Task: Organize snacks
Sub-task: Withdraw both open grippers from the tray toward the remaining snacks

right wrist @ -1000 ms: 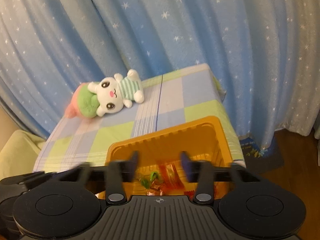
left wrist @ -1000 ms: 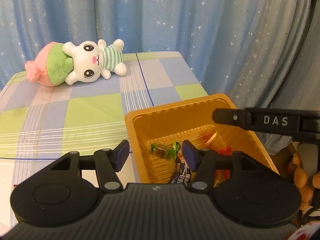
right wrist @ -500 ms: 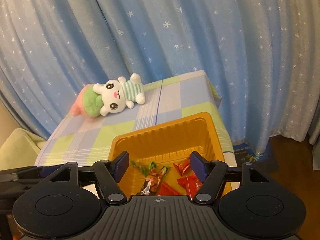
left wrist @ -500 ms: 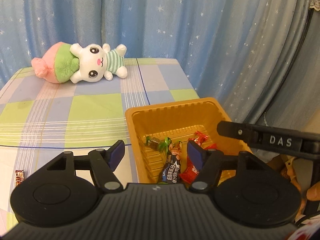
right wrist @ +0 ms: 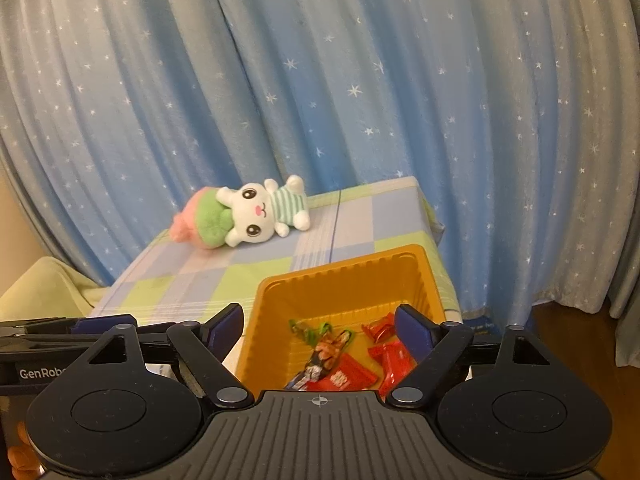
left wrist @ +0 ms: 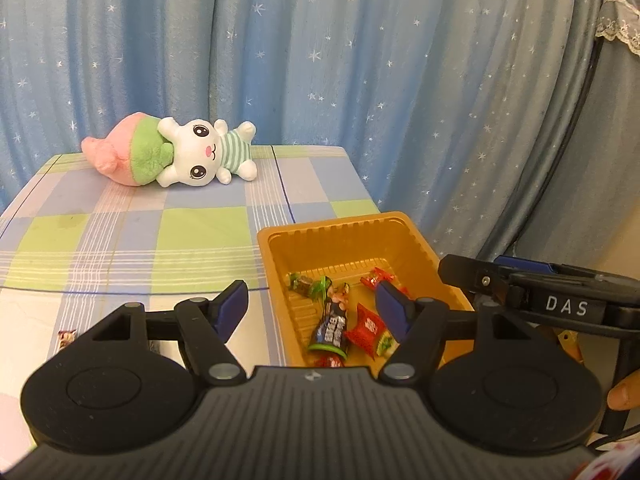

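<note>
An orange plastic tray [left wrist: 340, 224] [right wrist: 340, 270] stands at the right edge of the checked tablecloth and holds several wrapped snacks. Among them are a dark bar wrapper [left wrist: 332, 320], red packets [left wrist: 366, 326] [right wrist: 392, 360] and green-wrapped candy [left wrist: 308, 282]. My left gripper [left wrist: 310, 296] hangs open above the tray's near left corner with nothing between its fingers. My right gripper [right wrist: 318, 316] hovers over the tray's near side, its jaws opening and empty. One small snack wrapper [left wrist: 66, 336] lies on the cloth at the left.
A white rabbit plush toy [left wrist: 180, 156] [right wrist: 248, 216] lies at the far side of the table. Blue starred curtains hang close behind and to the right. A person's fingertip [left wrist: 622, 398] shows at the right edge, and wooden floor [right wrist: 580, 328] lies beyond the table.
Both grippers have drawn back and upward from the tray while their jaws spread wider. The snacks in the tray now show in full, and more of the table is in view.
</note>
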Demonstrator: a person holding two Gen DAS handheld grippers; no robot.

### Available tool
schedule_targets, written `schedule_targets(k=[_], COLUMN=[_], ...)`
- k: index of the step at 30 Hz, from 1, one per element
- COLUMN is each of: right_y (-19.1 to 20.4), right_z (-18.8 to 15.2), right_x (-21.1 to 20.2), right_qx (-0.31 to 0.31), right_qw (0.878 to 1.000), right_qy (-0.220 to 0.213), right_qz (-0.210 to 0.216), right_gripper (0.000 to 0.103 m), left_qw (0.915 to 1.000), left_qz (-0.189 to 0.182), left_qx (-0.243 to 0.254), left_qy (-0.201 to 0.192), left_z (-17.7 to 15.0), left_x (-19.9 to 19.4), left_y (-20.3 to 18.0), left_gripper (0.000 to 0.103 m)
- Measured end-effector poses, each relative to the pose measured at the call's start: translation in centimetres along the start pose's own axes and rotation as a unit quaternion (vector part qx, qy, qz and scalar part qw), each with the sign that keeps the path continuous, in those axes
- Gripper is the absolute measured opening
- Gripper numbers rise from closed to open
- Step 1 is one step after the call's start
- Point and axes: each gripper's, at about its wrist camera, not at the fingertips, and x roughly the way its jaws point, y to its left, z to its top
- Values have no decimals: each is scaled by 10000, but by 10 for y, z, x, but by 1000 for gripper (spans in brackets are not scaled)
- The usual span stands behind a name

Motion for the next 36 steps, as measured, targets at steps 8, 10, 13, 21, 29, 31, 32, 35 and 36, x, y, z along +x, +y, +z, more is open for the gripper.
schedule_targets(k=[8, 10, 13, 21, 29, 31, 32, 35, 36], right_y=[24, 30, 43, 89, 134, 143, 148, 161, 165], right_z=[-18, -23, -28, -44, -65, -68, -69, -73, -75], right_x=[-22, -25, -26, -12, 18, 26, 30, 41, 44], right_qx=[-89, -73, -49, -182, -234, -221, -228, -275, -294], right_qw=[9999, 9999, 9997, 9985, 9964, 9961, 9960, 9955, 9953], right_qy=[75, 127, 208, 392, 709, 758, 779, 834, 861], right_qz=[26, 41, 136, 328, 397, 391, 377, 348, 334], right_gripper=[83, 83, 83, 83, 83, 83, 83, 83, 83], left_qw=[9998, 9998, 9996, 9991, 9978, 9973, 9970, 9959, 9954], left_qz=[51, 91, 171, 281, 384, 440, 474, 596, 633], left_qx=[-167, -174, -203, -295, -420, -466, -487, -569, -605], left_qy=[-14, 2, 18, 153, 326, 367, 370, 385, 386], left_z=[-18, -22, -27, -42, -57, -60, -62, -65, -66], left_x=[-37, -45, -56, -74, -82, -84, -86, -90, -91], left_y=[25, 33, 48, 91, 140, 154, 161, 185, 192], left_gripper=[69, 69, 70, 71, 71, 71, 71, 71, 71])
